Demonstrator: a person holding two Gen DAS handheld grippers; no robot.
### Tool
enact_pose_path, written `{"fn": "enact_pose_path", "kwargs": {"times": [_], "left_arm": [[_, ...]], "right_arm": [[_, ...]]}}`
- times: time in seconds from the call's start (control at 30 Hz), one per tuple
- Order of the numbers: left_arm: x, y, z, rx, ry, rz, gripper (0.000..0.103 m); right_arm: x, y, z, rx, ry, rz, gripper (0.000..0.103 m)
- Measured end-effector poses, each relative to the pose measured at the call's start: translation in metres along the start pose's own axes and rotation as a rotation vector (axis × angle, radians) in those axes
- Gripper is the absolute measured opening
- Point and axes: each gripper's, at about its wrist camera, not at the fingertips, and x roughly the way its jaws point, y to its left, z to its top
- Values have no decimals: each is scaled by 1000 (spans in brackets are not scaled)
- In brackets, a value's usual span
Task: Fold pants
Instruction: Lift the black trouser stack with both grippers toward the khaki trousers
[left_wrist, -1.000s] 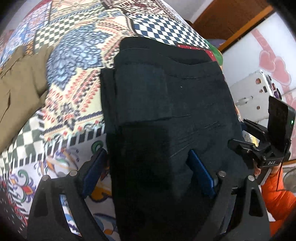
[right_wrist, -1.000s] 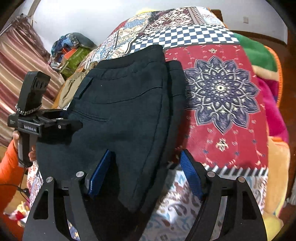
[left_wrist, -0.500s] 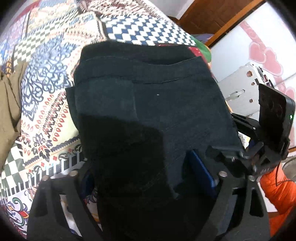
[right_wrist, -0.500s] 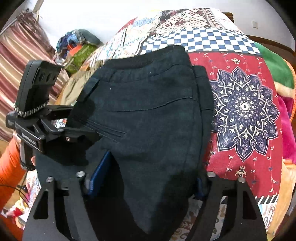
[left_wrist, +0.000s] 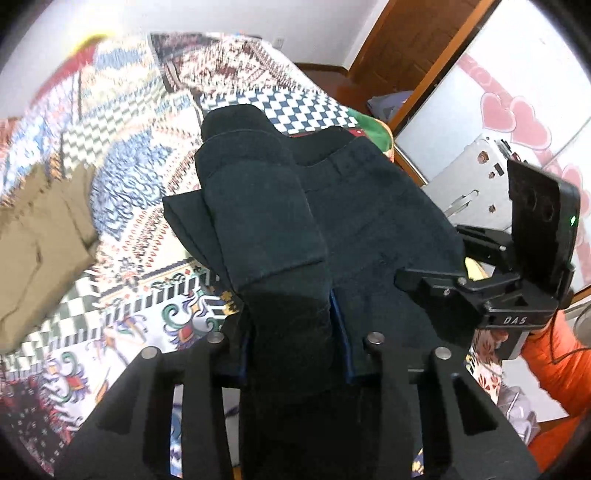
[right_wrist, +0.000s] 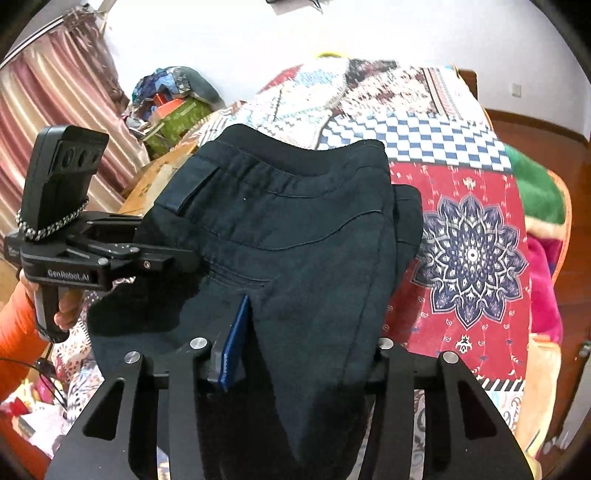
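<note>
Left wrist view, from left to right: a tan garment (left_wrist: 40, 236) lies on the patterned bedspread (left_wrist: 140, 258), then the black pants (left_wrist: 266, 221) rise from the bed toward the camera, and furthest right the right gripper (left_wrist: 410, 284) reaches in at the pants' edge. The left gripper (left_wrist: 291, 343) has its jaws closing with a bunched fold of the pants pinched between the blue pads.

Right wrist view shows the left gripper (right_wrist: 184, 258) at the left edge, the pants (right_wrist: 295, 229) in the middle with the waistband furthest off, and bare bedspread (right_wrist: 472, 251) to the right. The right gripper (right_wrist: 306, 350) is closing on the near edge of the cloth, one pad hidden behind it.

The pants look already folded narrow, and the near end is gripped and raised off the bed. Judging by this, carrying that end over toward the waistband and smoothing it flat is still left.
</note>
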Motion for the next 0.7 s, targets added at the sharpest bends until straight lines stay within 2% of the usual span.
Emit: {"fn": "enact_pose_path", "kwargs": {"times": [0.37, 0.7], "left_arm": [[-96, 0, -23, 16, -182, 74, 33], [-177, 46, -41, -34, -334, 144, 33]], "right_arm": [[-32, 61, 29, -108, -96, -18, 40], [-29, 127, 71, -226, -184, 0, 40]]}}
